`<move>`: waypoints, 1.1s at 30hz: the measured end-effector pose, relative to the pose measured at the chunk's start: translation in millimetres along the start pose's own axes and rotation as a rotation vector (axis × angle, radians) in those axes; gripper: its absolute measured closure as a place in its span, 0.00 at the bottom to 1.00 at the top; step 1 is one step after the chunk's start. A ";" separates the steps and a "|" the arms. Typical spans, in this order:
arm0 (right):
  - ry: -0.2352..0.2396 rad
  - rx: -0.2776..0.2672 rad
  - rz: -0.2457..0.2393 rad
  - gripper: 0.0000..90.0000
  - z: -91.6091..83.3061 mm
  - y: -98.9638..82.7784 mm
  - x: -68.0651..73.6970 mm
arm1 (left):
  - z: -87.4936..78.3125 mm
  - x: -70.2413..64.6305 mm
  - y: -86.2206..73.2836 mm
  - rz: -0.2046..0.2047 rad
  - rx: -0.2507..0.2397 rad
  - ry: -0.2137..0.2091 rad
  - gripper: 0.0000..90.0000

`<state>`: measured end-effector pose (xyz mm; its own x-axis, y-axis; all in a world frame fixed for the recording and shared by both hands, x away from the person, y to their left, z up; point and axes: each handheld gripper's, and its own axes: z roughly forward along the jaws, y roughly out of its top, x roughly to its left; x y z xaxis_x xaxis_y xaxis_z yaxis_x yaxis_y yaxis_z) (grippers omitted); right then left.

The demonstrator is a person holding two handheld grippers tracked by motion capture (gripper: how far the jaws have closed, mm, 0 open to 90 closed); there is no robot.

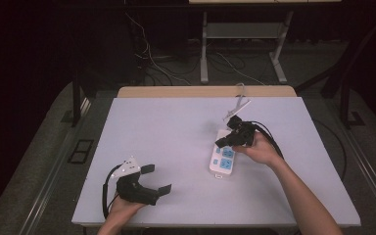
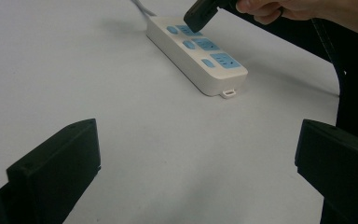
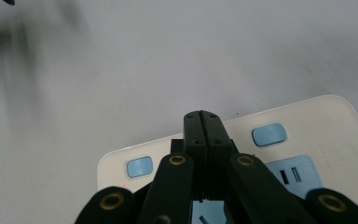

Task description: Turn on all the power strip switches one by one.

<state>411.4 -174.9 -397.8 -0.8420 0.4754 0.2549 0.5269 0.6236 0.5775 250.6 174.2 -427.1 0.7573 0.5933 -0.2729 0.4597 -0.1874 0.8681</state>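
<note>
A white power strip [image 1: 223, 159] with blue sockets and blue switches lies right of the table's middle. My right gripper [image 1: 220, 142] is shut with nothing between its jaws. Its tips hang over the strip's far end. In the right gripper view the closed tips [image 3: 203, 117] sit above the strip [image 3: 307, 121], between two blue switches [image 3: 140, 166]. I cannot tell whether they touch it. My left gripper [image 1: 156, 178] rests open at the front left, far from the strip. In the left gripper view, the strip [image 2: 196, 56] lies beyond the wide-apart jaws, with the right gripper [image 2: 196, 19] over it.
The strip's white cable [image 1: 238, 104] runs to the table's far edge. The white table top [image 1: 152, 127] has bare room on its left half. A black cable [image 1: 274, 142] trails from the right gripper. Cables and a metal frame [image 1: 204, 54] lie on the floor behind.
</note>
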 end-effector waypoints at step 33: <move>-0.002 -0.002 0.009 1.00 12.4 -8.3 -2.0 | 0.8 -0.5 -0.3 0.001 0.006 -0.003 0.00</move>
<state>410.2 -173.3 -412.7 -0.8372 0.4818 0.2587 0.5340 0.6180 0.5770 250.5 173.4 -427.5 0.7593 0.5906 -0.2732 0.4615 -0.1928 0.8659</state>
